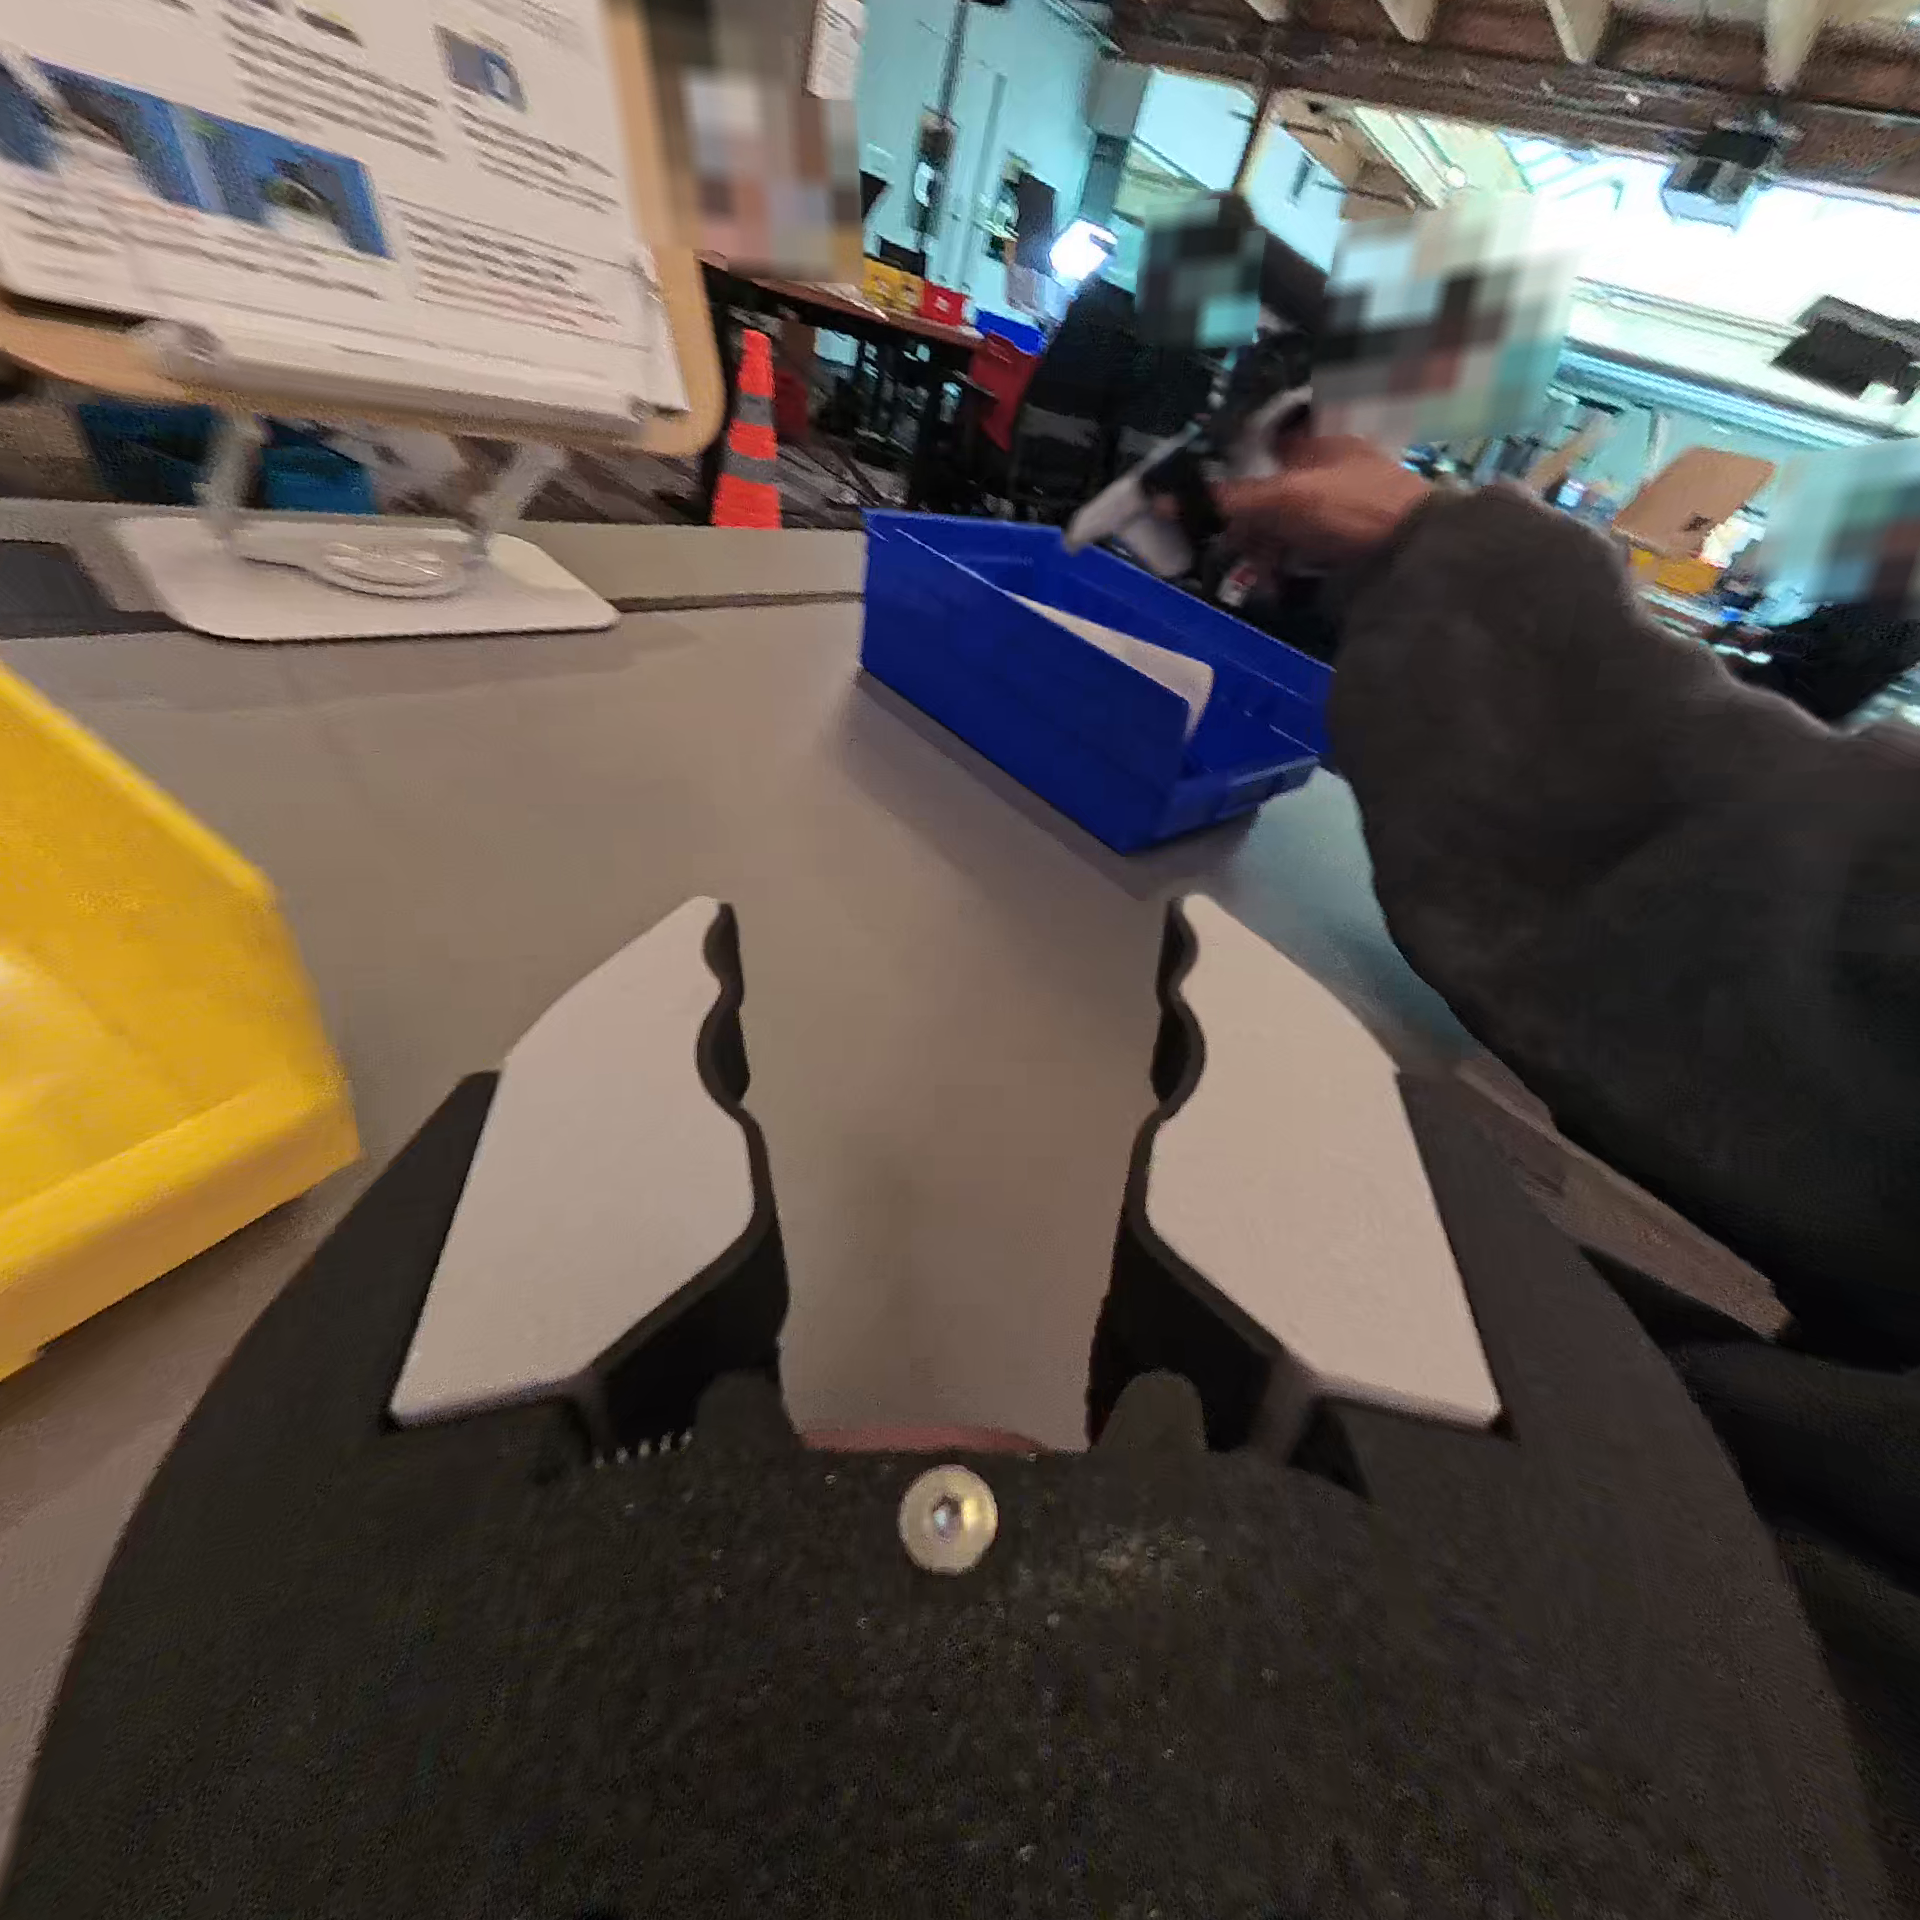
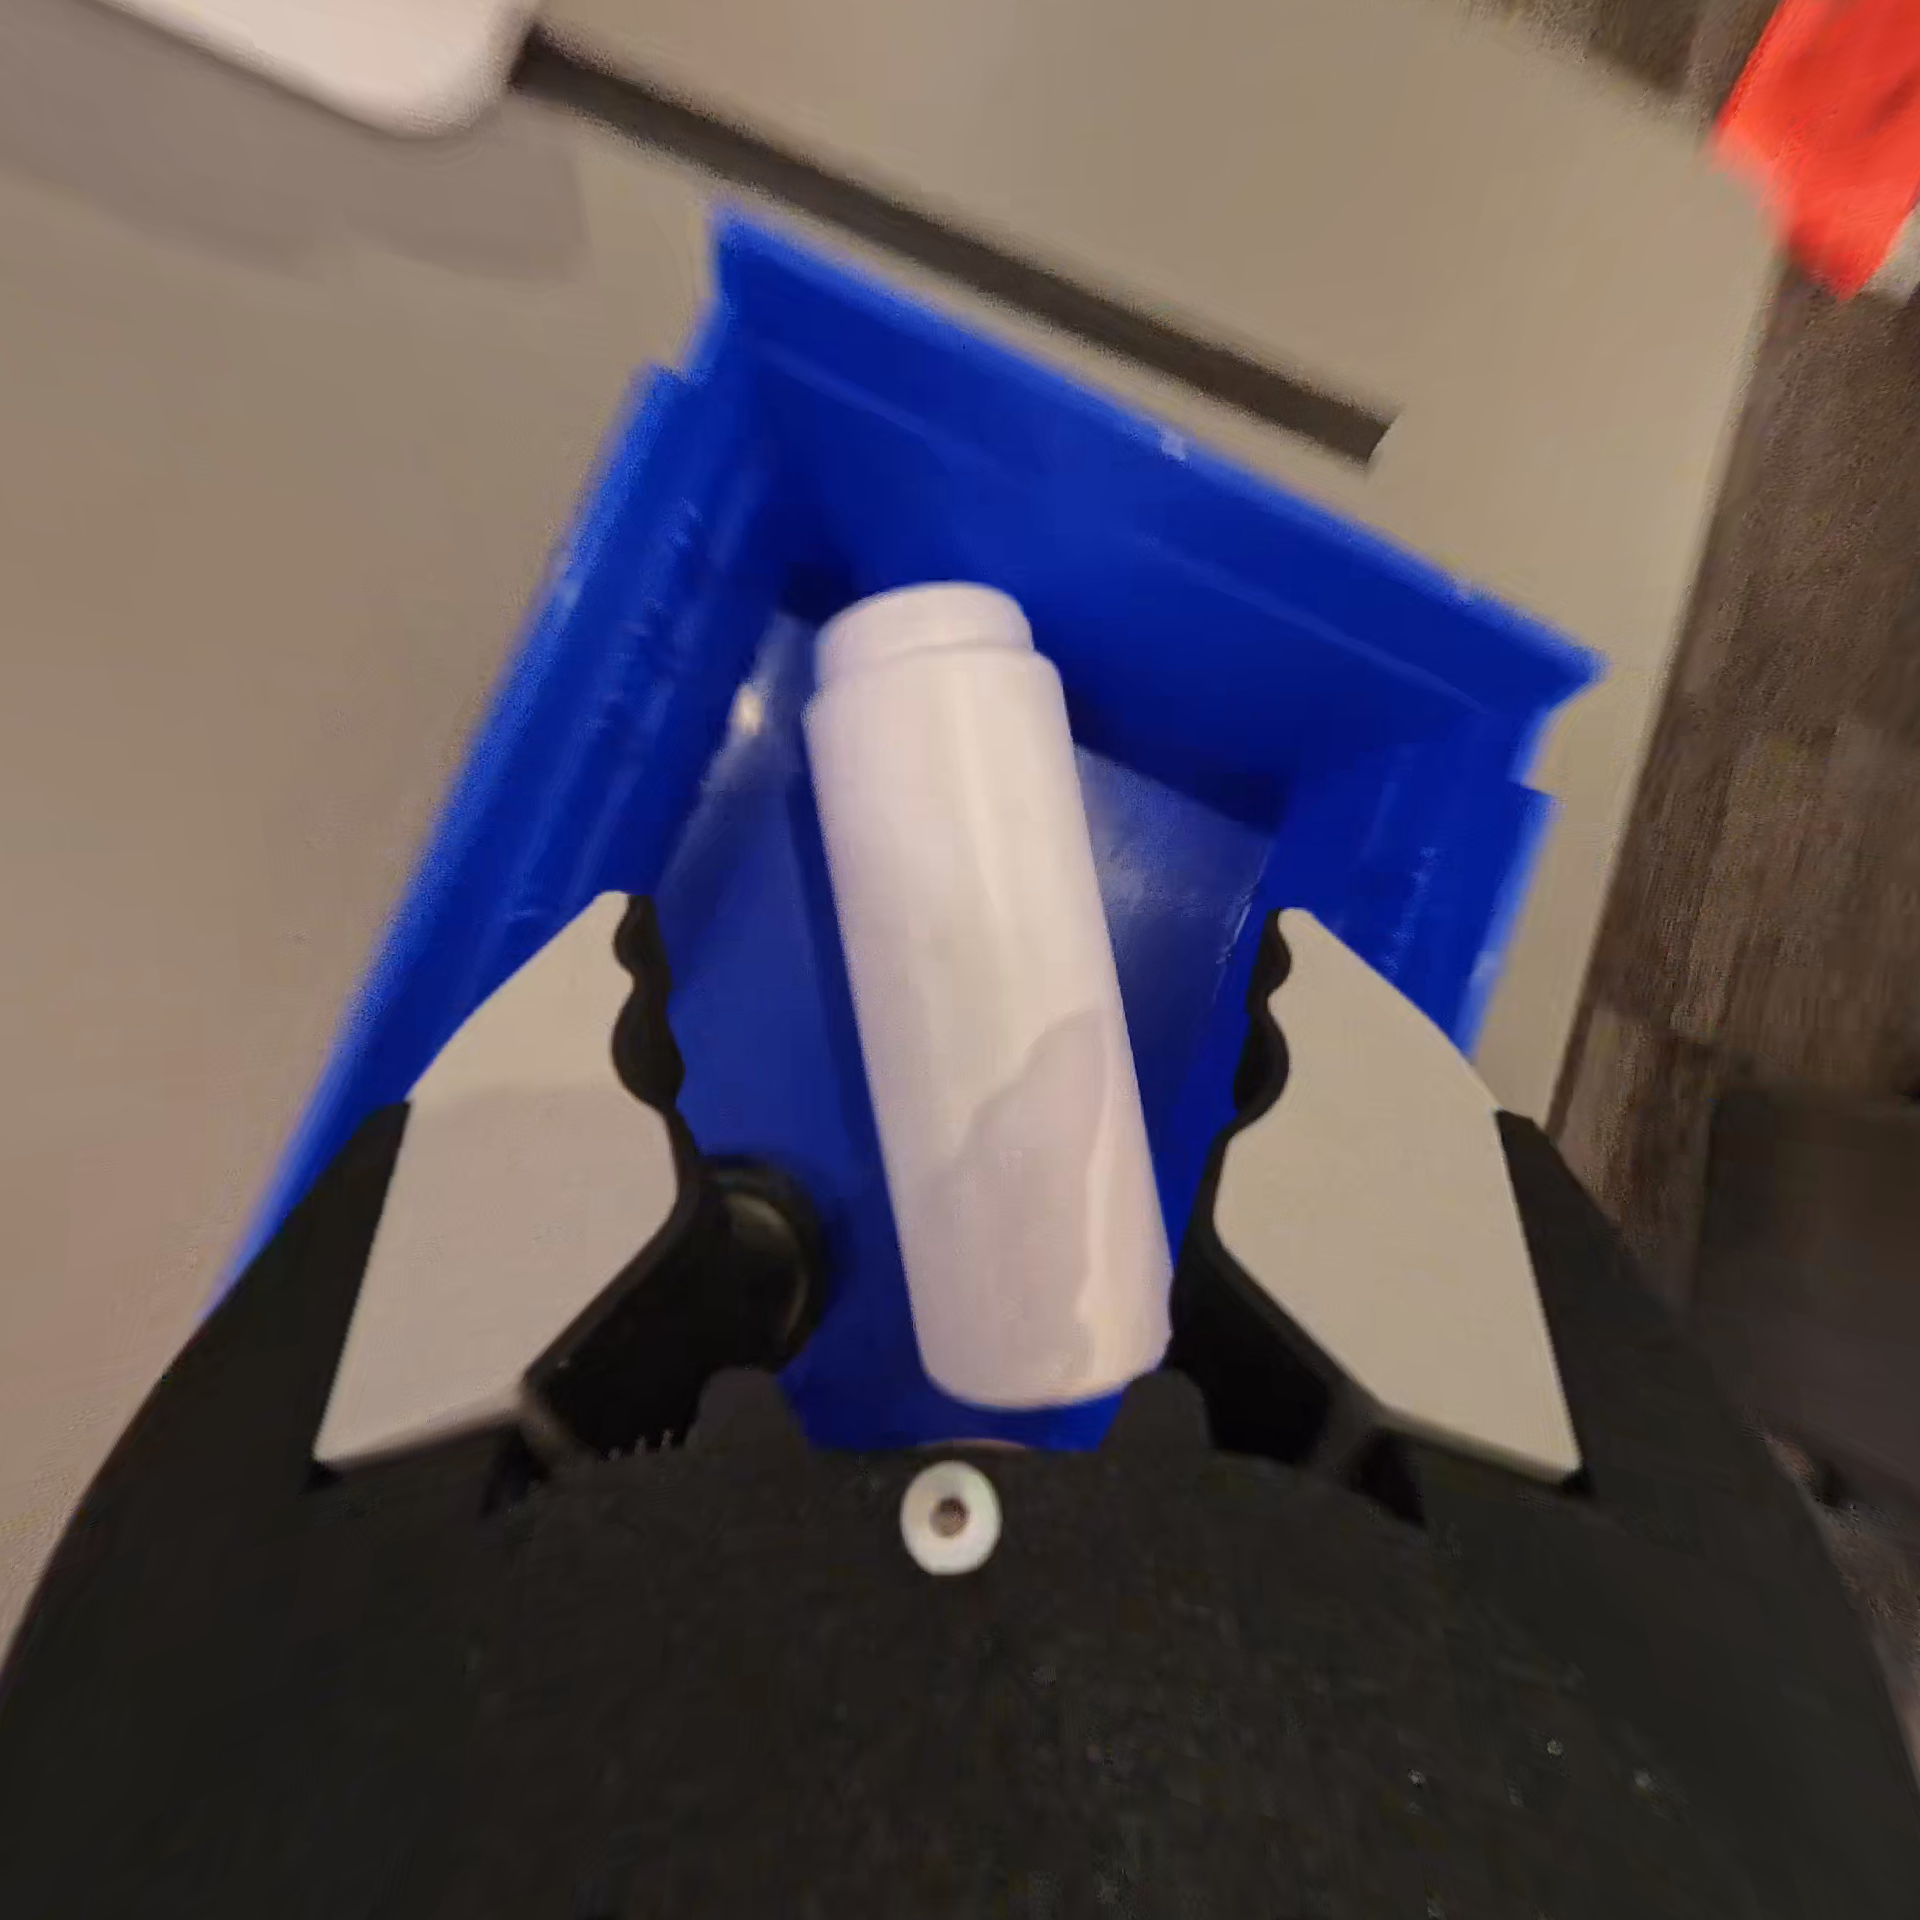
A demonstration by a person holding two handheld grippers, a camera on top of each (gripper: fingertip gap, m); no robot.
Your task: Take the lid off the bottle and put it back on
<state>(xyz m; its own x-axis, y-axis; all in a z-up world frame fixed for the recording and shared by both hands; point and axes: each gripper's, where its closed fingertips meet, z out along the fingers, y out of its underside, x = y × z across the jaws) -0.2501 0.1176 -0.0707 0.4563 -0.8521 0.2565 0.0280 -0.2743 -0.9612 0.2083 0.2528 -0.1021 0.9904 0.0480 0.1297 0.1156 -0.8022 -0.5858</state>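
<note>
The left gripper (image 1: 951,940) is hovering low over the grey worktop (image 1: 623,790), its fingers (image 1: 613,1122) spreading wide with only bare surface showing between them. A yellow bin (image 1: 135,1039) is sitting just to its left, and a blue bin (image 1: 1039,717) is resting farther ahead and to the right, with something white showing inside it. Behind the yellow bin, a clipboard with printed sheets (image 1: 343,197) is leaning on a clear stand, and an orange traffic cone (image 1: 750,436) is standing on the floor beyond the worktop. A person's hand (image 1: 1320,499), in a dark sleeve (image 1: 1621,831), is holding the right gripper (image 1: 1117,509) above the far rim of the blue bin, tips pointing down into it. In the right wrist view, the right gripper (image 2: 951,920) is looking down into the blue bin (image 2: 623,644), where a white bottle (image 2: 987,997) is lying on its side on the bin floor. Its stepped neck end is pointing away from the camera and is showing no lid. The right fingers (image 2: 520,1174) are spreading wide on either side of the bottle, and it is not clear whether they are touching it. A black lid (image 2: 764,1262) is lying on the bin floor just left of the bottle's near end, partly hidden behind the left finger.
</note>
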